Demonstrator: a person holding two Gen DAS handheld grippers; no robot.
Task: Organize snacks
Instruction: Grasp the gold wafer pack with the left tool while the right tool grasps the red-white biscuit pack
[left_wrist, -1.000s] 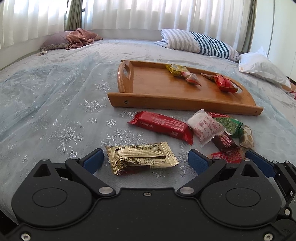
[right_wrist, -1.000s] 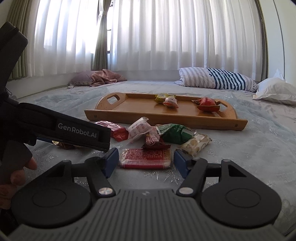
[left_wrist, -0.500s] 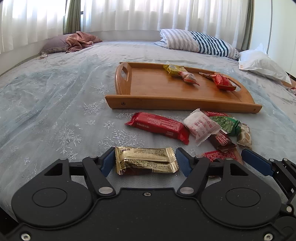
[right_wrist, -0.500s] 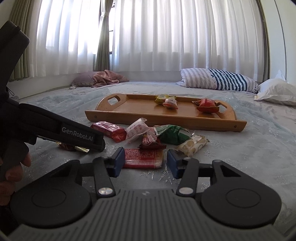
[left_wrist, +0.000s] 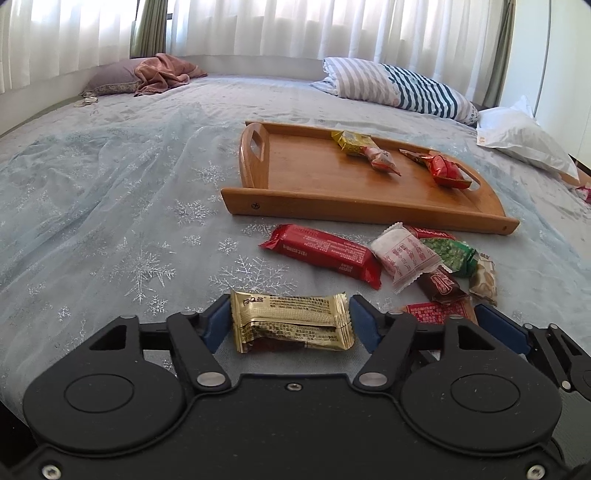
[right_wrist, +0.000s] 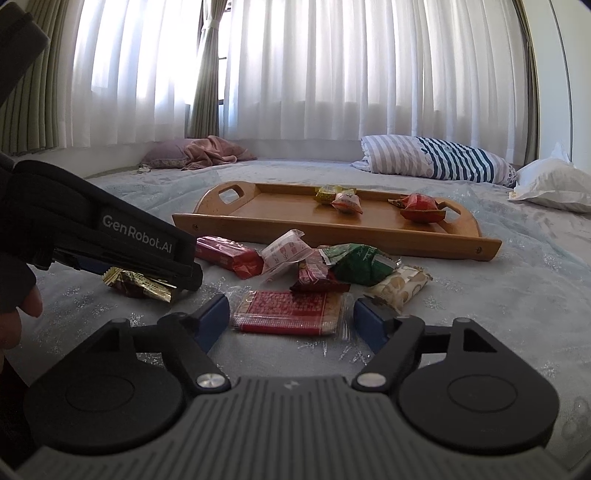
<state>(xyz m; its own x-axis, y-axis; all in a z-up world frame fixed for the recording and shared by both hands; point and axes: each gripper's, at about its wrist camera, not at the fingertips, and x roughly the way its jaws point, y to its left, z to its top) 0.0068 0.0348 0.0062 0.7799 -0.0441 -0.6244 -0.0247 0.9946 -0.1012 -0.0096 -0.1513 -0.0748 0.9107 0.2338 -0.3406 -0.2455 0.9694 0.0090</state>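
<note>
Covering whole scene: bedspread (left_wrist: 110, 221), snowflake print. Wooden tray (left_wrist: 362, 206) sits on it, three wrapped snacks inside. Loose snack pile (right_wrist: 332, 262) lies just in front of tray. Your left gripper (left_wrist: 290, 325) is clenched on gold snack bar (left_wrist: 291, 322), pads touching both ends. Your right gripper (right_wrist: 288, 319) brackets red cracker pack (right_wrist: 288, 311); right pad sits apart from wrapper, so released.

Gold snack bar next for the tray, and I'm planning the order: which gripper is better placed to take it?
Left. The left gripper brackets the gold snack bar, pads at both ends. The right gripper straddles the red packet.
</note>
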